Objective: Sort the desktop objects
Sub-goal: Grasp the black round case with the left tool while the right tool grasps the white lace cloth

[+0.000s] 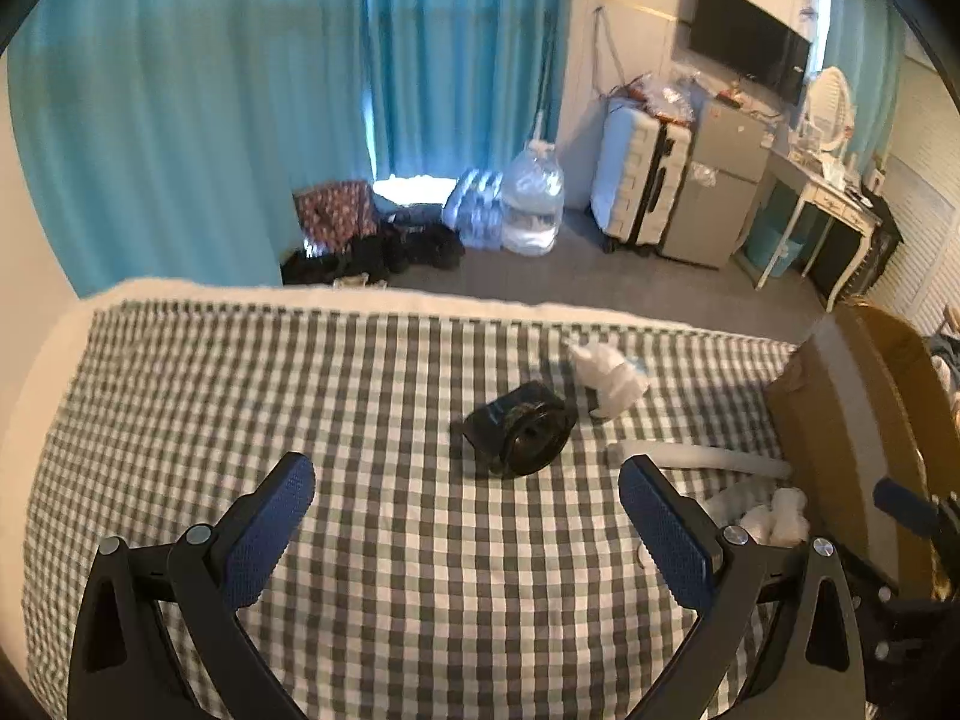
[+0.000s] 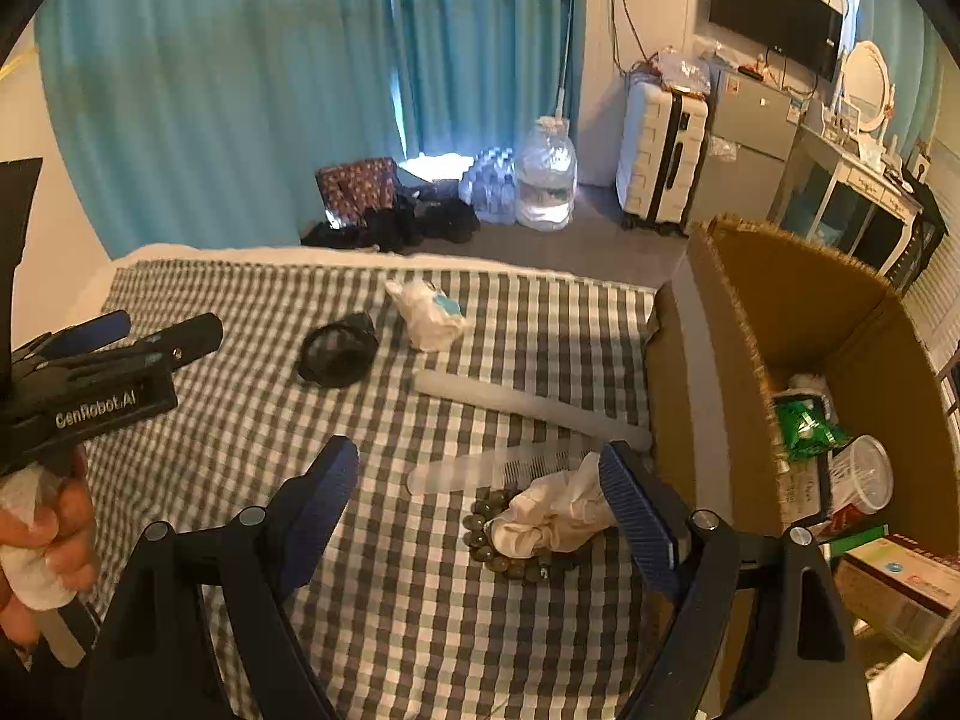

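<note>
Teal curtains [image 1: 180, 90]; white suitcase [image 1: 639, 180], water jug [image 1: 533, 201], wall television [image 1: 747, 39]

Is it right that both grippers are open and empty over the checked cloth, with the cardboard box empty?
Not quite. The right wrist view shows the box already holding things, including a green packet and a clear cup. The rest stands: left gripper and right gripper are open and empty over the cloth.

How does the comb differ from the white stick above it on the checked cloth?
The comb is translucent and flat, with fine teeth along one stretch; the white stick is opaque, plain and toothless. The stick is the longer of the two and reaches almost to the cardboard box; the comb ends under the crumpled white cloth. Both lie flat on the checked cloth, slanted, outside the box.
</note>
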Available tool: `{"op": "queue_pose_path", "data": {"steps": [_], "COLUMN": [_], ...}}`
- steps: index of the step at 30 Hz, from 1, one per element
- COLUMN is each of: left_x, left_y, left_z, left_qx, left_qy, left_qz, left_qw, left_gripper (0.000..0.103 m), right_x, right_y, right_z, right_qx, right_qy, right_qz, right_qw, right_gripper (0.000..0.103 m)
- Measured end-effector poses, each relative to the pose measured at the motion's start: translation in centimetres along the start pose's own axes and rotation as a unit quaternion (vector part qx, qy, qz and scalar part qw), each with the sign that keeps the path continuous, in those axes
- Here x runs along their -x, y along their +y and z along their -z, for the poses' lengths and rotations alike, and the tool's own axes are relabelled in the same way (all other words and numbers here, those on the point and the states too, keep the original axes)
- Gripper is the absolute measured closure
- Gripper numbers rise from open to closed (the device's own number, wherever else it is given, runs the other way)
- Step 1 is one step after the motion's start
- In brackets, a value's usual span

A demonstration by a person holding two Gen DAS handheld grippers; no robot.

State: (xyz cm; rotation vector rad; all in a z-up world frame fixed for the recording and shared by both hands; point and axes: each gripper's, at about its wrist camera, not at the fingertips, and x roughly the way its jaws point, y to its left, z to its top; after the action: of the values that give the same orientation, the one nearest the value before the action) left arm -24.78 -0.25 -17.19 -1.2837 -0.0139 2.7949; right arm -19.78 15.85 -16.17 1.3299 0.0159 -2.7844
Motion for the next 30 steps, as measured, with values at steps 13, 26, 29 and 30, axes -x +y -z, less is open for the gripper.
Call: {"op": "queue_pose_path", "data": {"steps": [13,26,29,30], "left_x": [-9.1,-15.1,-15.7,-15.6], "left_y": [-1.2,-1.3,-1.4,-1.5], "left_z": [0.6,0.3,0.6,0.6], "left_qx": [-0.010,-0.007,-0.006,-0.008], "left_qy": [0.048,0.074,0.084,0.083], "left_qz": [-0.022,-0.021,-0.006,-0.003], "left_qw": [0.9985,0.9970,0.9964,0.9965], "left_gripper": [0.000,0.025,0.043,0.046], "right_x": [-6.8,-10.3,-10.2,-10.2], "right_y": [-2.5,-3.1,-3.6,-3.6], "right_z": [2.0,4.5,4.9,5.0], "right_qx": [-0.025,-0.024,-0.035,-0.033], "right_qy": [0.059,0.099,0.098,0.096], "right_qz": [0.059,0.061,0.063,0.062], "right_qw": [0.996,0.993,0.993,0.993], "right_gripper": [0.030,0.047,0.064,0.068]}}
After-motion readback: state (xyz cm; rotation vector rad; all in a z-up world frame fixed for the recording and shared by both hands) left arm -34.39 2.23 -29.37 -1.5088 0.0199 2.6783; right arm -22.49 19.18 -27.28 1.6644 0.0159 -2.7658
